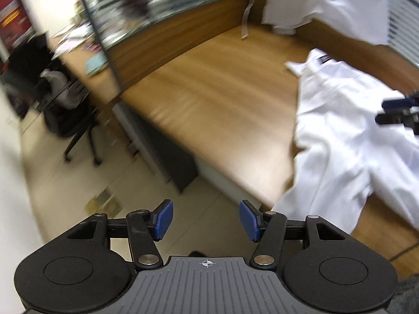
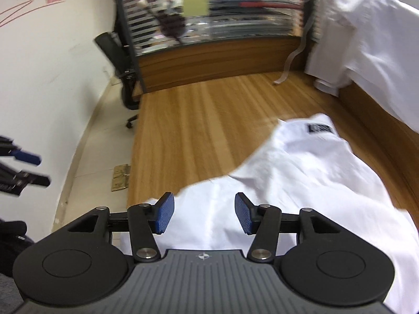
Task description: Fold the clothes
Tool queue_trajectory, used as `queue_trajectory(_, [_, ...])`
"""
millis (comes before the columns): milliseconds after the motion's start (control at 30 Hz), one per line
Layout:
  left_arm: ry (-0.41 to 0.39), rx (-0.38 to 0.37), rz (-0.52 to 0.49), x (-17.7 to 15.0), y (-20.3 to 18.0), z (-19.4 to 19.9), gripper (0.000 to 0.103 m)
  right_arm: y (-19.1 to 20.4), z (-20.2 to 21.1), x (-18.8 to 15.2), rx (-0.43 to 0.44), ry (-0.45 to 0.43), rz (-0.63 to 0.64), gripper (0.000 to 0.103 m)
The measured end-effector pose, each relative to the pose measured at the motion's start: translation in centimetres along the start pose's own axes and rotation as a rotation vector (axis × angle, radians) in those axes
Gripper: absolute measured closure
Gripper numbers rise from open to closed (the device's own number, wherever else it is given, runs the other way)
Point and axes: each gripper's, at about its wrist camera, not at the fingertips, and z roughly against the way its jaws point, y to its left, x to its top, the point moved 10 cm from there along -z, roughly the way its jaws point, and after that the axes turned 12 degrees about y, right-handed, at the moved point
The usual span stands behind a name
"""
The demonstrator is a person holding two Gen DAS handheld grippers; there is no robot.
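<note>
An office corner: a wooden desk [image 2: 199, 120] backed by a glass-topped partition [image 2: 209, 7], tiled floor beside it. On the desk's near right part lies a rumpled white shirt [image 2: 301, 183], collar label away from the camera, one edge hanging over the desk's front. A second white garment [image 2: 366, 39] is draped over the partition beyond the shirt. The right tool [image 2: 203, 216] hovers over the shirt's near edge, jaws apart, nothing between them. The left tool [image 1: 205, 221] is off the desk's front, left of the shirt, likewise open and empty. Judging from the creases, the shirt should be spread flat first: pinch a single layer at each edge, pull evenly outward.
</note>
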Motion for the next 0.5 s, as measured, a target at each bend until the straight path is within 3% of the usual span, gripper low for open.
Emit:
queue_trajectory(233, [-0.059, -0.110, -0.153, 6.4, -4.7, -1.8, 0.042, -3.4, 2.9, -4.3, -0.098, 0.009, -0.120, 0.046])
queue_trajectory(500, [-0.108, -0.201, -0.403, 11.7, -10.5, -3.8, 0.038, -6.1, 4.3, -8.3, -0.205, 0.023, -0.282, 0.046])
